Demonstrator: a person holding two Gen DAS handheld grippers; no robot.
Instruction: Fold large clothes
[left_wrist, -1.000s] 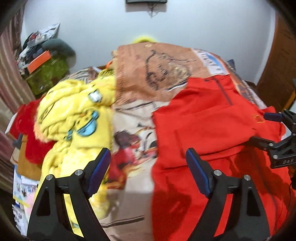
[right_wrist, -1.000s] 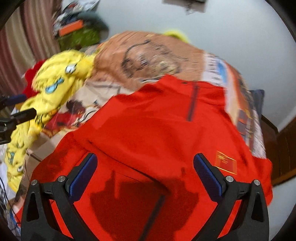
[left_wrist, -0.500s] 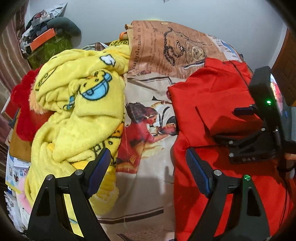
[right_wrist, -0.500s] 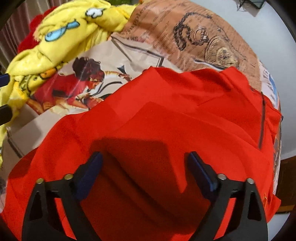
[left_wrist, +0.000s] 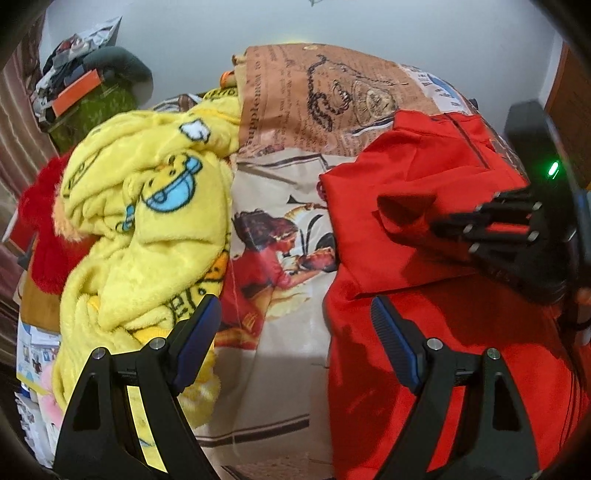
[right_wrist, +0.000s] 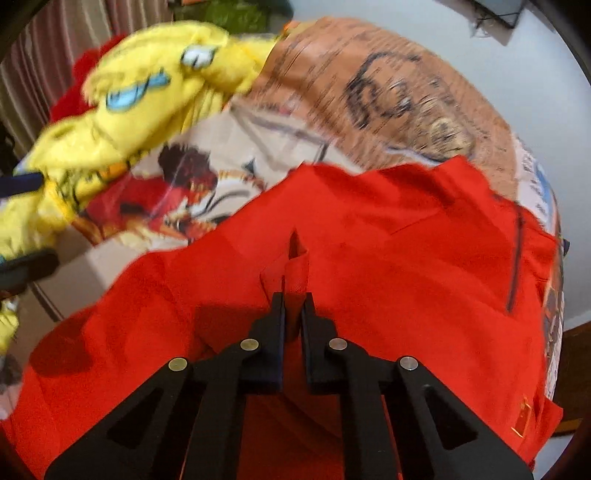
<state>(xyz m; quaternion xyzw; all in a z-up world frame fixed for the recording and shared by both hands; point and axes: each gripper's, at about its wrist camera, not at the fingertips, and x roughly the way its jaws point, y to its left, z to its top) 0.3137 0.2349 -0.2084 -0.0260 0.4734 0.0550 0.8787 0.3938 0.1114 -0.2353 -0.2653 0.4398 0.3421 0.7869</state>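
- In the right wrist view, the right gripper (right_wrist: 293, 302) is seen clenched on a small raised pleat of the large red woven-fabric garment (right_wrist: 369, 266); its jaws have just been closing, and a ridge of cloth stands up between them.
- The red garment is spread over the right part of the printed newspaper-pattern bedsheet (left_wrist: 280, 206), with part of it already turned over on itself.
- In the left wrist view, the left gripper (left_wrist: 295, 332) is held released, its blue pads wide apart above the sheet at the garment's left edge; nothing is gripped.
- Risk, as a judgement: only a narrow pinch seems to be held, so the cloth may slip out when lifted, or a single layer may be raised and the fold dragged askew.
- Risk: with the left edge not yet held, the garment may bunch or slide across the sheet once it is pulled from one side.
- Risk: the fluffy yellow cartoon-print blanket (left_wrist: 147, 221) lies just beside the left jaw and may be caught by mistake.
- How many layers are pinched cannot be told.
- The garment's near hem is hidden under both grippers, and its right side is cut off by the frame.
- The right wrist view is blurred, so far detail is hard to read.
- The clutter against the far wall is too small to identify.
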